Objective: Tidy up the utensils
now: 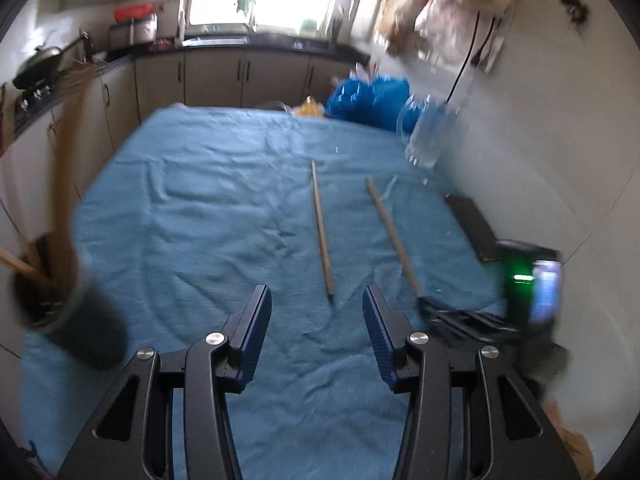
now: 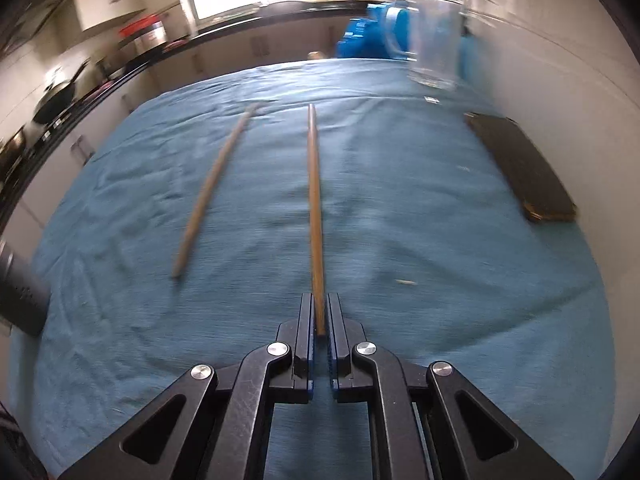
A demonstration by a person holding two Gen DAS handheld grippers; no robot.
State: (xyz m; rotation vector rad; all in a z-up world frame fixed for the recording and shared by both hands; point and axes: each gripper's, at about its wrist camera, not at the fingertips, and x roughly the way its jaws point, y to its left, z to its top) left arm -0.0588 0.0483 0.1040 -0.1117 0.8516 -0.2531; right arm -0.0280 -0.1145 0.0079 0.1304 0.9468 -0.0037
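Right gripper (image 2: 319, 320): clamped on near end of a chopstick (image 2: 314, 200)
Held chopstick axis: straight ahead over blue cloth (image 2: 400, 220)
Second chopstick (image 1: 321, 236): on cloth, lengthwise ahead of left gripper (image 1: 317, 320), which is spread, empty
Holder (image 1: 72, 312): far left; left gripper judged nearer

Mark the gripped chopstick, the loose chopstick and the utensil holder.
gripped chopstick (image 2: 315, 216), right wrist view, middle of its shaft, ahead of the shut right gripper (image 2: 319, 320).
loose chopstick (image 2: 212, 190), right wrist view, mid-shaft, on the cloth.
utensil holder (image 1: 86, 328), left wrist view, its dark outer wall.
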